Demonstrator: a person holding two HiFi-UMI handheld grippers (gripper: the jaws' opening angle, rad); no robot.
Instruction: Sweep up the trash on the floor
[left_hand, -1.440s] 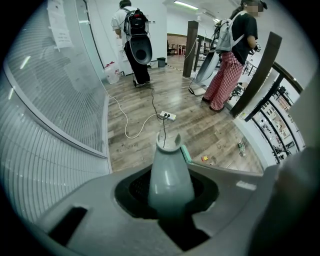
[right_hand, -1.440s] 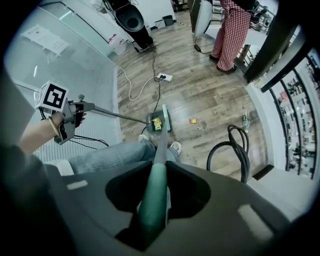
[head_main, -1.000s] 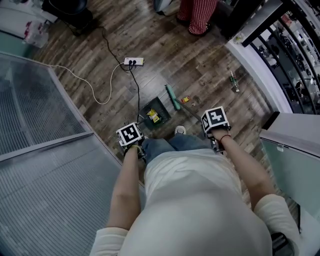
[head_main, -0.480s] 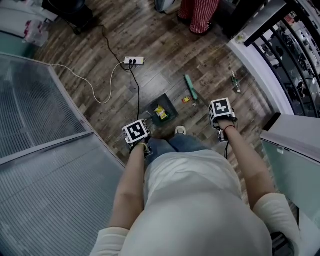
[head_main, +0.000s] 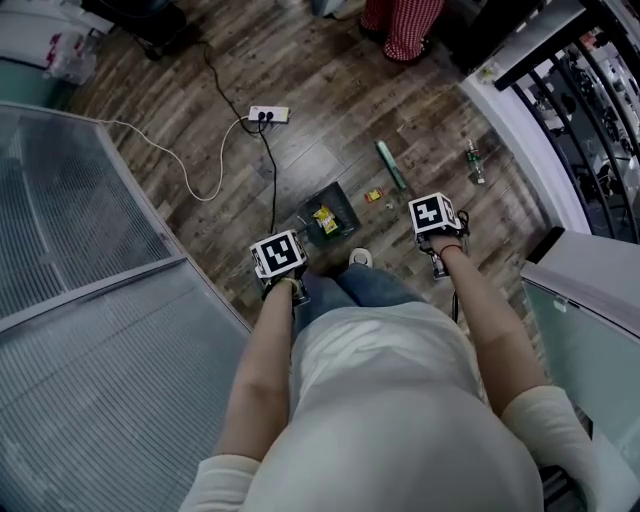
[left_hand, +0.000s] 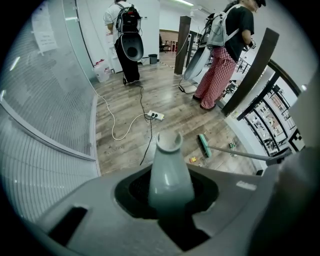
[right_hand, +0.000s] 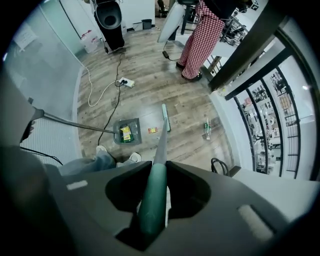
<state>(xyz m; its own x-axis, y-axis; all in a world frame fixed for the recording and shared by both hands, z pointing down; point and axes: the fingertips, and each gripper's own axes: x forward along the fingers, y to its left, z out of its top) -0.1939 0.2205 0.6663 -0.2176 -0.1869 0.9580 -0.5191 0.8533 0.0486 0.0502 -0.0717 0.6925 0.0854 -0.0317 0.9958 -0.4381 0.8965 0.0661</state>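
Broom head (head_main: 391, 165) has swung outward, away from the dustpan (head_main: 341, 203), over the last second; both grippers shifted slightly. Right gripper (head_main: 436, 222): jaws clamped on the green broom handle (right_hand: 153, 200), shaft running down to the floor. Left gripper (head_main: 280, 260): jaws shut around the grey dustpan handle (left_hand: 169, 172). Dustpan sits on wood planks just ahead of the person's shoe, yellow wrapper (head_main: 324, 220) inside. Small scrap (head_main: 372, 196) lies loose between dustpan and broom head. Bottle (head_main: 472, 162) farther right, near the white wall base. Power strip (head_main: 268, 114) well beyond.

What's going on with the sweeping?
Left gripper holds dustpan, right gripper holds broom. Yellow wrapper in pan; small wrapper loose beside it. Cord nearby.
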